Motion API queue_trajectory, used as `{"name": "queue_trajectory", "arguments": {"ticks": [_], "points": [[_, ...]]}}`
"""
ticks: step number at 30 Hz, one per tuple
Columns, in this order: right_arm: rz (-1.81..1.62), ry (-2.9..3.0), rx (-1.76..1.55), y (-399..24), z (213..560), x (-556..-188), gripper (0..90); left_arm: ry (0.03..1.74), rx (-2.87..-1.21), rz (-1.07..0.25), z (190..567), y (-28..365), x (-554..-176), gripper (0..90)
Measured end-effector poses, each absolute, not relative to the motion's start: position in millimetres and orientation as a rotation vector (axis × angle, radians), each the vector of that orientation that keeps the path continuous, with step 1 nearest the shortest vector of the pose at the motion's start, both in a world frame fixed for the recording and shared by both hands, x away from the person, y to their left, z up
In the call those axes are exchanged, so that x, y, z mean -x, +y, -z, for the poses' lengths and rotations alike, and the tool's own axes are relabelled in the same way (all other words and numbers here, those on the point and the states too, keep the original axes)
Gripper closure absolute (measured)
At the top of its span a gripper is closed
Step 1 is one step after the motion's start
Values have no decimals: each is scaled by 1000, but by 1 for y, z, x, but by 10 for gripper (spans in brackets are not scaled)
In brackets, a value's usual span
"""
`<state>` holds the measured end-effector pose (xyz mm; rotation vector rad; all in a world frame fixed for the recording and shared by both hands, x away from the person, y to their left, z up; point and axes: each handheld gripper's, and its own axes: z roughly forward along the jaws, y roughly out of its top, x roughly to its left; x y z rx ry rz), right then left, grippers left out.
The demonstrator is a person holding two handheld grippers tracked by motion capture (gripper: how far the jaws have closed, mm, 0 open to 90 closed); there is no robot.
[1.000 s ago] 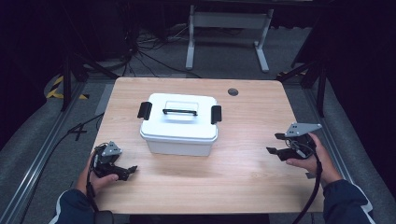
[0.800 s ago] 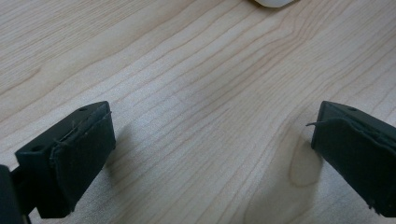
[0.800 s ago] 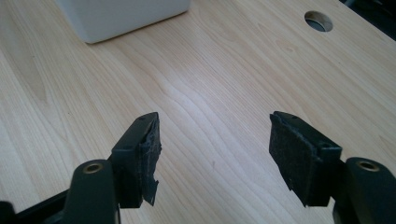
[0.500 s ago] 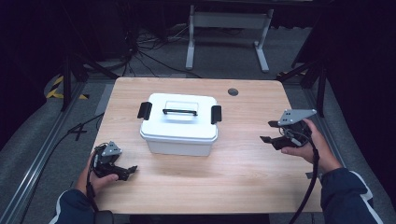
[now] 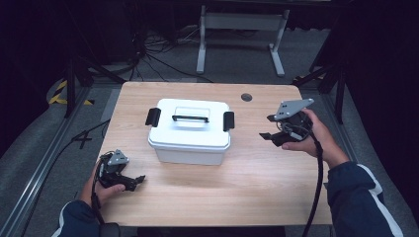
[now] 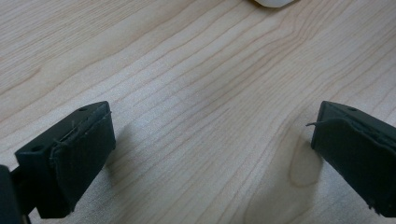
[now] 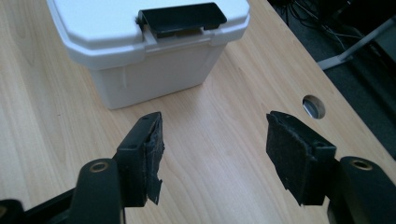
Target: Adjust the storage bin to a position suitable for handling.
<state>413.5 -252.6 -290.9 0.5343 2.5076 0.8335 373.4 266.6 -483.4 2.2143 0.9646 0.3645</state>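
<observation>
White latched box (image 5: 189,131), wooden table (image 5: 257,182), no writing

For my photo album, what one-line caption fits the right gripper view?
Open right gripper faces the black latch of a closed white box on a wooden table.

Pale grained wood table (image 5: 257,187); smooth white plastic box (image 5: 190,136).

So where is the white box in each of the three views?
High view: the box stands mid-table, between the two grippers.
Left gripper view: a white sliver at the top edge, probably its corner.
Right gripper view: its end fills the upper left.
Shared landmark: the table's round hole.
</observation>
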Motion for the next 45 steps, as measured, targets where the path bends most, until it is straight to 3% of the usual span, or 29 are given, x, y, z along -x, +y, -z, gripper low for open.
{"name": "queue_trajectory", "arguments": {"ticks": [22, 45], "points": [[-787, 2542, -314, -176, 271, -426, 402, 964, -2214, -365, 483, 267, -373, 1], [-756, 2622, -236, -108, 283, -453, 428, 963, -2215, -365, 483, 267, -373, 0]]}}
